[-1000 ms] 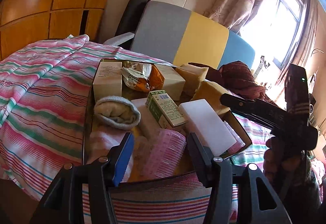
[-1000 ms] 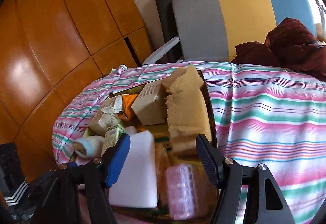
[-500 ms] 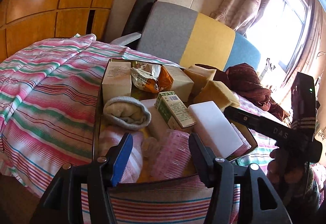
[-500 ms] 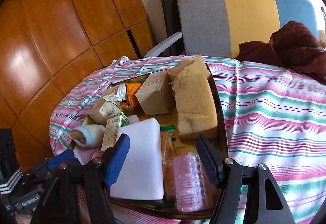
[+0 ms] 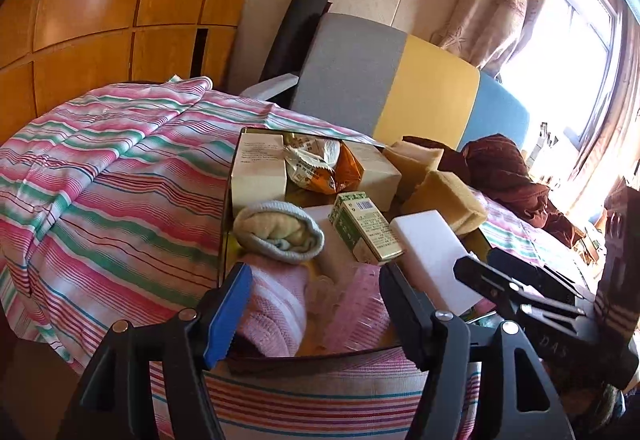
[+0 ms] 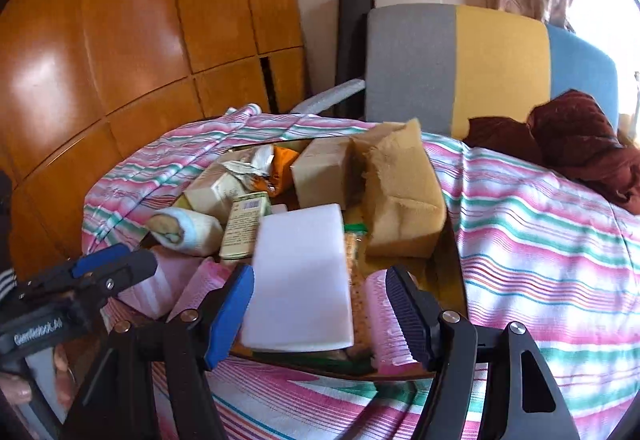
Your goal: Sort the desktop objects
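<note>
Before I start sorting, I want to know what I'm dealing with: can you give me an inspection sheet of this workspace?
Surface: striped cloth in pink, green and white, covering the whole top.
Job's things: tray packed with a white foam block, green carton, rolled sock, tan sponges, beige boxes, crumpled snack wrapper, pink hair rollers and pink knit cloth.
Clutter: dark red garment lying on the cloth, apart from the tray.
Grippers: left gripper and right gripper both open, empty, at the tray's near edge.
Cables: nothing seen.
Surroundings: wooden cabinets, grey-yellow-blue chair back, curtained window.
</note>
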`<move>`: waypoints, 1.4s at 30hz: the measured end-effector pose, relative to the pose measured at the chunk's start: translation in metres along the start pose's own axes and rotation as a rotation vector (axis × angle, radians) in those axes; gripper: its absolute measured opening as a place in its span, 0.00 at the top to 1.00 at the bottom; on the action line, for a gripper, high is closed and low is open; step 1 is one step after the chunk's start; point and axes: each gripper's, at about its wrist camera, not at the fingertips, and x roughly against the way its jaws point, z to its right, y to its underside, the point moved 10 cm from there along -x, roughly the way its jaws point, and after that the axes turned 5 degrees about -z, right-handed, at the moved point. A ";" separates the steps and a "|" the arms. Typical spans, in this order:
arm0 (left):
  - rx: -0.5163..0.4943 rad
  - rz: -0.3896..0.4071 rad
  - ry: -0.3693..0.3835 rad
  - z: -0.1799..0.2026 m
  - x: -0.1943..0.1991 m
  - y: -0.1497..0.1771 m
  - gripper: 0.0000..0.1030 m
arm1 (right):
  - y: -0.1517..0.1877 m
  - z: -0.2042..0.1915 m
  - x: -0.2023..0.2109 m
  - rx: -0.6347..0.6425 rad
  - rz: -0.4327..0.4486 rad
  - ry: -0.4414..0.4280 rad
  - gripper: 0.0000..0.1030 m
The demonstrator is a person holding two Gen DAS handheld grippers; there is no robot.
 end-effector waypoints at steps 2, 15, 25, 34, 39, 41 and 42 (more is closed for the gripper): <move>-0.005 0.003 -0.009 -0.002 0.000 -0.003 0.34 | 0.000 -0.004 -0.004 0.031 -0.003 0.011 0.32; -0.017 -0.019 -0.075 -0.006 -0.015 -0.011 0.34 | -0.003 -0.001 -0.016 0.025 -0.015 0.045 0.33; -0.064 -0.005 -0.166 0.004 0.004 -0.003 0.34 | 0.004 -0.009 -0.001 -0.014 -0.009 0.030 0.23; -0.073 0.009 -0.328 -0.005 0.014 -0.003 0.37 | 0.007 -0.003 0.008 -0.037 0.002 0.057 0.17; -0.049 0.015 -0.348 -0.011 0.019 -0.001 0.43 | 0.008 -0.003 0.010 -0.033 0.002 0.075 0.15; -0.038 0.014 -0.348 -0.013 0.021 -0.001 0.47 | 0.008 -0.004 0.010 -0.035 0.001 0.077 0.14; -0.036 0.010 -0.348 -0.013 0.020 0.000 0.49 | 0.009 -0.004 0.010 -0.035 0.001 0.078 0.14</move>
